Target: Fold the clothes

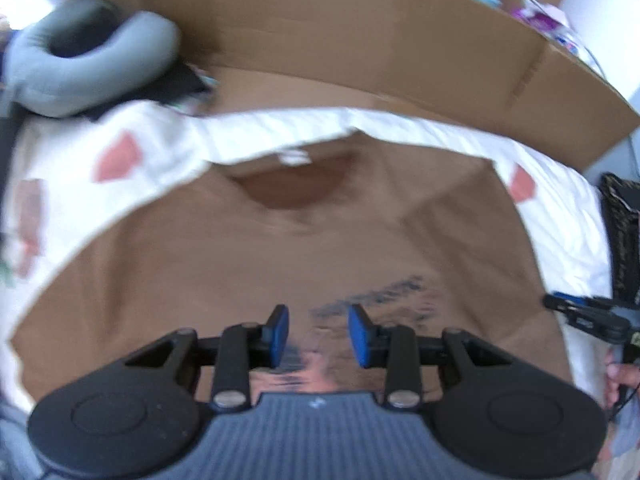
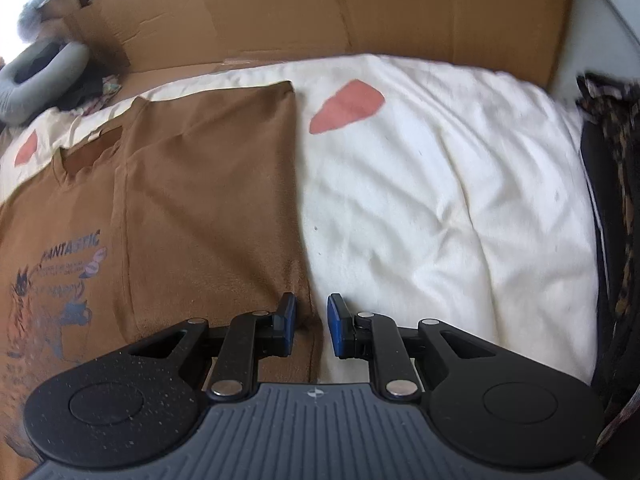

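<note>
**Brown T-shirt on the bed, right side folded in**

Right gripper: jaws parted narrowly, empty, straddling the brown T-shirt at its folded right edge. Left gripper: jaws open, empty, over the print. The shirt lies print-up on the white duvet. Grip hem corners squarely. Open bedding to the right; cardboard bounds the far side.

Motion blur smears our left wrist view, leaving the print on the brown T-shirt unreadable. In our right wrist view, the T-shirt runs off the left edge, its small print illegible.
</note>
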Demonstrator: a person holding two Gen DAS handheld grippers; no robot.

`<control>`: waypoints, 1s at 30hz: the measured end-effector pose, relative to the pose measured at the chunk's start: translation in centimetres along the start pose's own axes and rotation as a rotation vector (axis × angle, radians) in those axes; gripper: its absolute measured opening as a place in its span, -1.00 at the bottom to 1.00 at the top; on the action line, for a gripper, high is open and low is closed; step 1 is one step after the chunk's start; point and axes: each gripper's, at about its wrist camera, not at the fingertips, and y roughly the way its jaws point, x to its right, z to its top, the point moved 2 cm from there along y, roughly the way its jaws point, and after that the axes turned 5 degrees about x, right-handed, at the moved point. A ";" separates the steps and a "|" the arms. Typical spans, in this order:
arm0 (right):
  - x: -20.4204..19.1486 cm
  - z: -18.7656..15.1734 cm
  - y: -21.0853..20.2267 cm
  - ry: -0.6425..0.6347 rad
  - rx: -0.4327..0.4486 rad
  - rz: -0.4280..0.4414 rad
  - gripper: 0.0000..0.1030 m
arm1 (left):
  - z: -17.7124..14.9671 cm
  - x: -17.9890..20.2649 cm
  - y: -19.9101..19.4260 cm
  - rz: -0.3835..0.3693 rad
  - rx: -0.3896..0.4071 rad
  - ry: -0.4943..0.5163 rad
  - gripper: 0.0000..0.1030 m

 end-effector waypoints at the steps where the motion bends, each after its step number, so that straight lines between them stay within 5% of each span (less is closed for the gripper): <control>1: 0.2 0.0 0.0 0.020 -0.006 0.002 -0.54 | 0.2 -1.2 -0.8 0.021 0.003 -0.007 -0.30; 5: 0.6 0.1 -1.0 0.053 -0.009 0.009 -0.54 | 1.0 -5.0 -4.0 0.081 0.018 -0.051 -0.22; 9: 1.0 0.6 -3.0 0.067 -0.006 0.031 -0.53 | 1.5 -7.3 -6.9 0.128 0.041 -0.064 0.20; 18: 1.2 3.5 -8.7 0.070 0.013 0.089 -0.48 | 3.1 -7.8 -13.0 0.169 0.056 -0.036 0.60; 20: 1.1 4.1 -10.3 0.061 0.006 0.117 -0.19 | 3.2 -7.8 -14.4 0.170 0.055 -0.033 0.61; 27: 0.9 5.9 -16.0 0.071 0.001 0.157 0.07 | 3.5 -7.9 -19.0 0.176 0.054 -0.022 0.80; 30: 0.7 6.6 -18.7 0.083 0.004 0.199 0.46 | 3.3 -8.2 -20.9 0.180 0.046 -0.025 0.82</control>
